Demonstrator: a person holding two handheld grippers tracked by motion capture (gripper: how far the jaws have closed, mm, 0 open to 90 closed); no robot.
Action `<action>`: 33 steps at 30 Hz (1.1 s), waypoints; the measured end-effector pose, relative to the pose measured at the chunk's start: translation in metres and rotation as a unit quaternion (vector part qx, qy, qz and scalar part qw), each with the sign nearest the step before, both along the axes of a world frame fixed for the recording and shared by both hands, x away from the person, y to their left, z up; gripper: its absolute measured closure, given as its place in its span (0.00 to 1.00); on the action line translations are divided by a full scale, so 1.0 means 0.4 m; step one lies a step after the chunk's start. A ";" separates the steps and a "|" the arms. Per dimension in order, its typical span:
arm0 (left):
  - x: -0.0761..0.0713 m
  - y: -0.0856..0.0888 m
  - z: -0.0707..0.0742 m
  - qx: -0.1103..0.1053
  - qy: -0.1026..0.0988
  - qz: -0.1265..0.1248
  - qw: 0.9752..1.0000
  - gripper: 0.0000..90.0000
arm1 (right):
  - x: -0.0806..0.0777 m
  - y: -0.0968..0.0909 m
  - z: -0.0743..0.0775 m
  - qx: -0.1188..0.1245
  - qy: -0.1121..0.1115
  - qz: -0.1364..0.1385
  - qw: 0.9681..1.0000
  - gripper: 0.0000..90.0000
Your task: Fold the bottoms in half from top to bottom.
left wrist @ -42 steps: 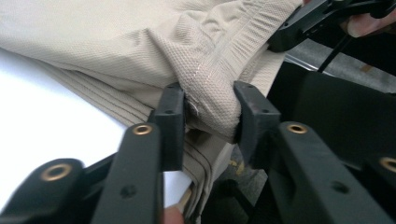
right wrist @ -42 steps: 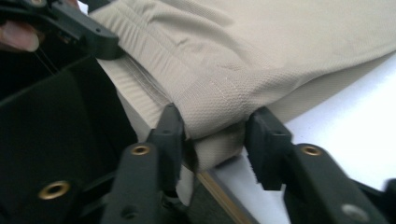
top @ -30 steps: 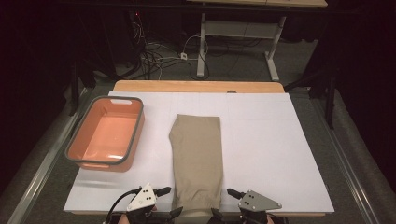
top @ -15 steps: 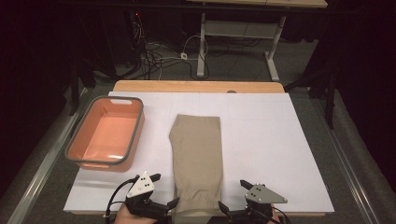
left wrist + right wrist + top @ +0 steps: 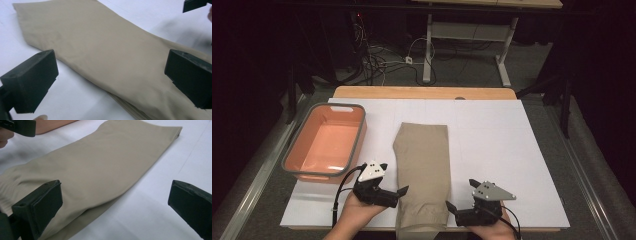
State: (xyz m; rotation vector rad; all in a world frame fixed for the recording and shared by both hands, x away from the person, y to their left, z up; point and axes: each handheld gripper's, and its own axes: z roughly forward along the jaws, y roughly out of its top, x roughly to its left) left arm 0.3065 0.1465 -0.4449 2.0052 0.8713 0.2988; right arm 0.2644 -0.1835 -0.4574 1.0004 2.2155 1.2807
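While both tools stand with jaws wide apart and nothing between the pads, having just been opening, the folded beige cloth [image 5: 422,175] lies flat lengthwise on the white worktop [image 5: 512,145], its near end at the worktop's front edge. Left tool [image 5: 399,195] sits just beside the cloth's left edge, near its front end, jaw tip at the fabric. Right tool [image 5: 451,206] sits at the cloth's right edge, also near the front end. Orange tub [image 5: 292,167] stands left of the cloth, apart from it.
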 end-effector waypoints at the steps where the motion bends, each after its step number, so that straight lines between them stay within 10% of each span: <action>1: 0.015 -0.001 0.000 0.002 0.001 0.004 1.000 0.00 | 0.016 0.000 0.002 -0.002 0.000 -0.002 1.000 0.00; 12: 0.178 -0.020 -0.009 0.006 0.026 0.024 0.999 0.00 | 0.195 0.054 -0.008 -0.011 0.028 -0.009 1.000 0.00; 20: 0.288 -0.034 -0.028 0.046 0.054 0.052 0.996 0.00 | 0.323 0.093 -0.019 -0.038 0.057 -0.037 0.997 0.06; 33: 0.338 -0.074 -0.090 0.116 0.088 0.060 0.988 0.00 | 0.462 0.121 -0.049 -0.076 0.109 -0.059 0.989 0.11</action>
